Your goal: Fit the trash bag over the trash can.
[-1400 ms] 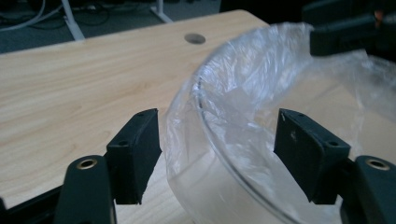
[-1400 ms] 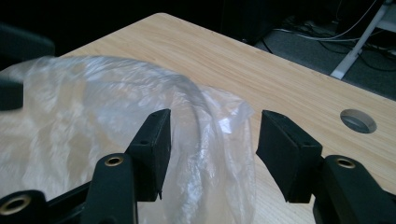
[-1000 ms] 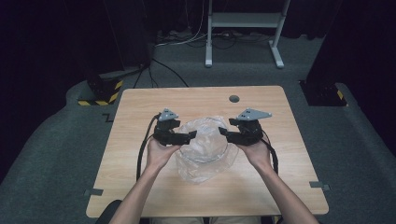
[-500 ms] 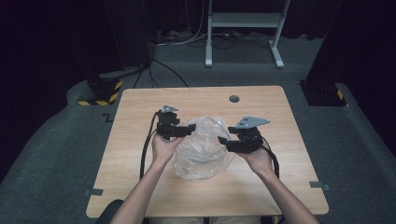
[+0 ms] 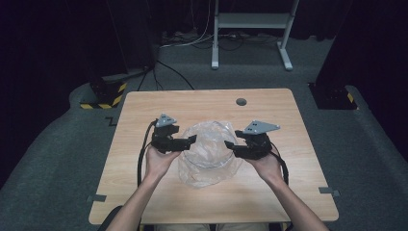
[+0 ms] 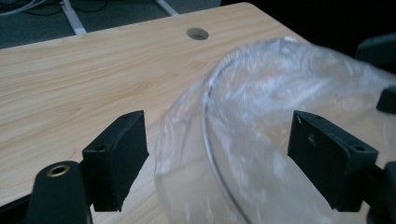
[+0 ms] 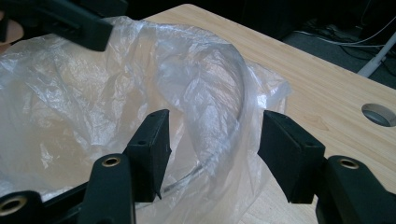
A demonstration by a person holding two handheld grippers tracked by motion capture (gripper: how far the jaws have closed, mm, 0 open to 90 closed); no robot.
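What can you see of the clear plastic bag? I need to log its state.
The clear plastic bag is thin, crinkled and see-through, lying mid-table between the two grippers. Its mouth stands open in a rounded hoop. The rim passes between the open jaws of the left gripper and the right gripper; neither visibly pinches it.

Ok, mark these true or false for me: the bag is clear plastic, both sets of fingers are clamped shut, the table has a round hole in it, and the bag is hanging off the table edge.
1. The plastic bag is clear. True.
2. Both grippers are clamped shut. False: the left gripper and right gripper each stand open, with the bag's rim between their fingers but not pinched.
3. The table has a round hole. True.
4. The bag hangs off the table edge. False: it sits mid-table between the two grippers.
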